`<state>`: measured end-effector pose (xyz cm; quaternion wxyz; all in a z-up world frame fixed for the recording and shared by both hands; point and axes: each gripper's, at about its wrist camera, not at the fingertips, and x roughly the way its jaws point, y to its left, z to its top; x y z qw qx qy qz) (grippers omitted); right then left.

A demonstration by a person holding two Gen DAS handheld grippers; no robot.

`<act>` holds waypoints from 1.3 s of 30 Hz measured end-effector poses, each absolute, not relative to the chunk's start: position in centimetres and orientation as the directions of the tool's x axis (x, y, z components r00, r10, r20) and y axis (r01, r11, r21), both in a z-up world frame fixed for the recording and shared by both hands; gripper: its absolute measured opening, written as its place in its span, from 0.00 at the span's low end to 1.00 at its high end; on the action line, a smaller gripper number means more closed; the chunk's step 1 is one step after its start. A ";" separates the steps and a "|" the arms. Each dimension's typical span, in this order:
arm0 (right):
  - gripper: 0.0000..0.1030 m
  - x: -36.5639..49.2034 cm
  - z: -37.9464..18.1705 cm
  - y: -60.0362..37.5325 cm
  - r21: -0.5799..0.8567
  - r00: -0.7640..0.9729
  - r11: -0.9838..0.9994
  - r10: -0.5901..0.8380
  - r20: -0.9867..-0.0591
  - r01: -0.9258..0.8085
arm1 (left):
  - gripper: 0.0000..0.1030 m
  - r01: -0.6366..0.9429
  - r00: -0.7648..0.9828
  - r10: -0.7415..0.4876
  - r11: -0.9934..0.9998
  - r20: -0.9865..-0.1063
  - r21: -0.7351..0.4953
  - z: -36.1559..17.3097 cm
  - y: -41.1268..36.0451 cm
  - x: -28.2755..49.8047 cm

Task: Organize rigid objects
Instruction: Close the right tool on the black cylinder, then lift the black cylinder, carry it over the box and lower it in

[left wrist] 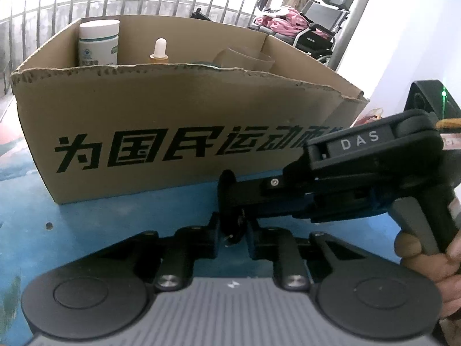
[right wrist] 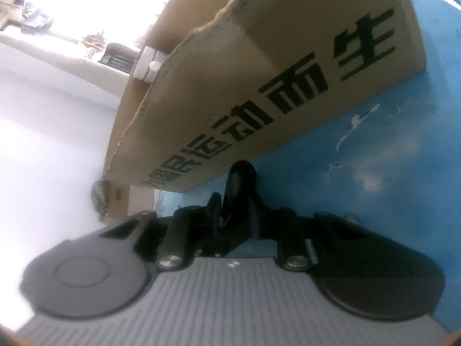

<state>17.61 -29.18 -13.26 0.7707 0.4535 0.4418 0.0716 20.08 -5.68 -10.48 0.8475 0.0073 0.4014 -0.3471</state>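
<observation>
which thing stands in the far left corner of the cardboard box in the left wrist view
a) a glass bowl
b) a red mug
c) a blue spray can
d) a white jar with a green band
d: the white jar with a green band stands upright in the far left corner of the cardboard box, with a small dropper bottle to its right.
</observation>
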 end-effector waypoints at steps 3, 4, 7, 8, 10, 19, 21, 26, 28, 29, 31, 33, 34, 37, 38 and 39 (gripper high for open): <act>0.19 17.5 -13.3 -29.1 0.764 0.605 0.576 0.509 -0.613 0.290 | 0.18 0.601 0.436 -0.581 0.757 -0.687 -0.259 -10.3 -5.9 19.9; 0.19 17.4 -13.2 -29.0 0.762 0.604 0.579 0.507 -0.615 0.290 | 0.18 0.606 0.441 -0.579 0.756 -0.686 -0.249 -10.2 -6.0 19.6; 0.19 17.1 -12.7 -28.6 0.760 0.606 0.584 0.505 -0.615 0.285 | 0.18 0.613 0.456 -0.576 0.756 -0.678 -0.231 -9.4 -6.0 18.7; 0.19 16.9 -12.5 -28.6 0.762 0.608 0.584 0.506 -0.612 0.281 | 0.18 0.613 0.459 -0.579 0.755 -0.674 -0.231 -9.1 -6.0 18.5; 0.19 16.5 -11.8 -28.4 0.765 0.616 0.585 0.506 -0.604 0.270 | 0.18 0.616 0.471 -0.582 0.755 -0.663 -0.224 -8.3 -5.8 17.8; 0.19 13.7 -5.8 -27.2 0.798 0.689 0.589 0.525 -0.500 0.130 | 0.18 0.621 0.608 -0.577 0.773 -0.545 -0.126 -2.0 -4.6 13.3; 0.19 13.5 -4.0 -27.1 0.798 0.708 0.597 0.529 -0.468 0.082 | 0.18 0.619 0.630 -0.581 0.776 -0.515 -0.118 -0.4 -4.5 13.2; 0.19 15.3 -0.3 -28.0 0.785 0.734 0.619 0.540 -0.412 -0.015 | 0.19 0.613 0.664 -0.576 0.784 -0.477 -0.093 2.9 -5.5 15.4; 0.19 16.9 0.7 -28.6 0.773 0.735 0.633 0.543 -0.407 -0.041 | 0.19 0.605 0.665 -0.571 0.790 -0.481 -0.103 3.6 -6.2 17.0; 0.19 18.0 1.1 -28.9 0.771 0.731 0.635 0.546 -0.409 -0.043 | 0.19 0.599 0.663 -0.568 0.793 -0.487 -0.109 3.7 -6.4 17.9; 0.19 19.8 1.2 -29.8 0.763 0.717 0.644 0.554 -0.423 -0.048 | 0.19 0.589 0.651 -0.560 0.798 -0.513 -0.124 3.5 -7.3 20.0; 0.19 21.9 0.8 -30.7 0.762 0.693 0.647 0.563 -0.450 -0.031 | 0.19 0.577 0.620 -0.558 0.801 -0.551 -0.162 2.9 -7.8 22.3; 0.19 22.8 0.5 -31.3 0.758 0.677 0.652 0.569 -0.467 -0.025 | 0.19 0.571 0.599 -0.561 0.800 -0.572 -0.187 2.4 -8.1 23.5; 0.19 25.6 -0.9 -32.6 0.751 0.621 0.660 0.580 -0.527 0.021 | 0.19 0.552 0.549 -0.556 0.802 -0.624 -0.229 0.8 -9.0 26.3; 0.19 26.5 -1.4 -33.0 0.745 0.603 0.667 0.581 -0.546 0.031 | 0.19 0.546 0.537 -0.548 0.805 -0.641 -0.231 0.2 -9.2 26.8; 0.19 27.4 -2.0 -33.4 0.737 0.580 0.674 0.583 -0.569 0.046 | 0.19 0.539 0.526 -0.541 0.809 -0.656 -0.235 -0.4 -9.5 27.4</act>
